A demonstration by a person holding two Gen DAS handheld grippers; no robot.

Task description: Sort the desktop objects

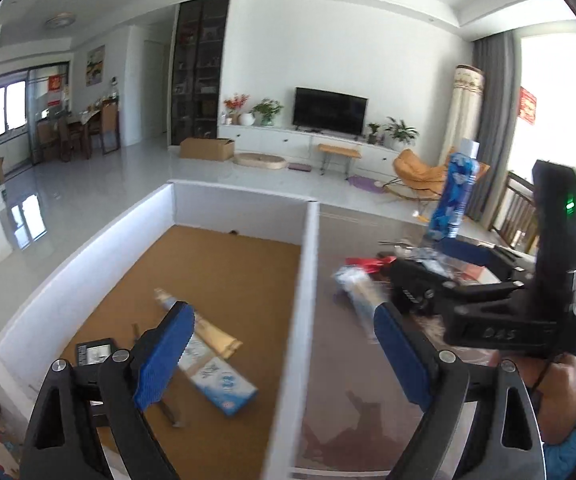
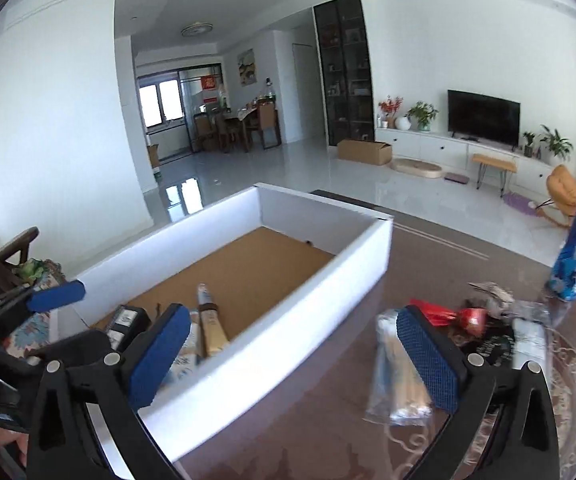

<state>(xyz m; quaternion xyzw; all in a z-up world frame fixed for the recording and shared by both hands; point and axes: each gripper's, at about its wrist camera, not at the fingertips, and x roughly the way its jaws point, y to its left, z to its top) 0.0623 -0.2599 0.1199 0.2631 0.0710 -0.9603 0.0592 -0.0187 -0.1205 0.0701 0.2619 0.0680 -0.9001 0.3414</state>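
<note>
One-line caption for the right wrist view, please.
Open right gripper above the table, between the white box and a clear plastic packet.

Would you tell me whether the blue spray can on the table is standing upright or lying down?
Upright: the blue spray can stands on its base on the table, cap on top, beyond the clutter.
</note>
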